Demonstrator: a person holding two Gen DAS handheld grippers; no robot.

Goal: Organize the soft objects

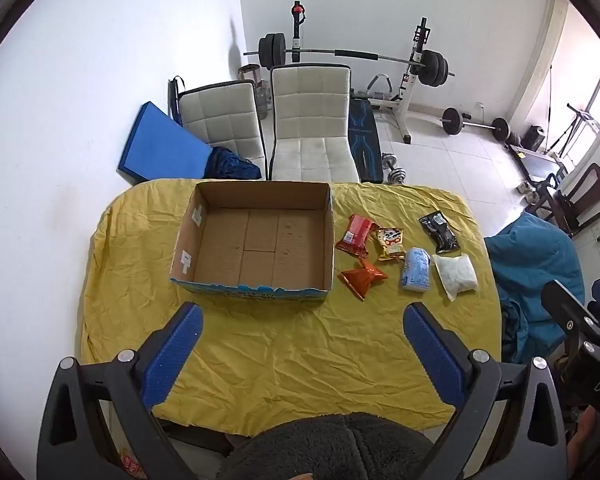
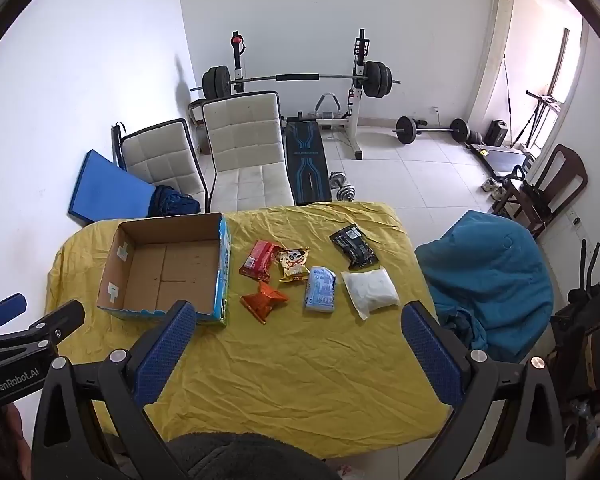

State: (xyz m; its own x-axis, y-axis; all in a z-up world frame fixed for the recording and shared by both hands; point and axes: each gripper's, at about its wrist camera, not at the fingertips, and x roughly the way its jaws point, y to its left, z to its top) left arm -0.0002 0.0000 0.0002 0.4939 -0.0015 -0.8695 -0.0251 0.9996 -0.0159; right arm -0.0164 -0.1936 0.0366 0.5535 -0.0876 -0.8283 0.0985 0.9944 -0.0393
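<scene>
An open cardboard box (image 1: 256,240) (image 2: 168,272) stands empty on the yellow tablecloth (image 1: 284,360) (image 2: 312,364). To its right lie several soft packets: a red one (image 1: 355,235) (image 2: 259,265), a yellow one with a cartoon face (image 1: 391,243) (image 2: 295,265), an orange one (image 1: 362,277) (image 2: 263,301), a light blue one (image 1: 416,269) (image 2: 320,289), a white one (image 1: 455,275) (image 2: 371,291) and a black one (image 1: 439,233) (image 2: 354,247). My left gripper (image 1: 302,320) is open and empty, high above the table's near side. My right gripper (image 2: 298,318) is open and empty, also held high.
Two white chairs (image 1: 310,128) (image 2: 248,148) stand behind the table. A blue mat (image 1: 160,144) leans on the wall. A blue beanbag (image 2: 488,280) sits right of the table. Weight bench and barbells (image 2: 300,80) stand at the back.
</scene>
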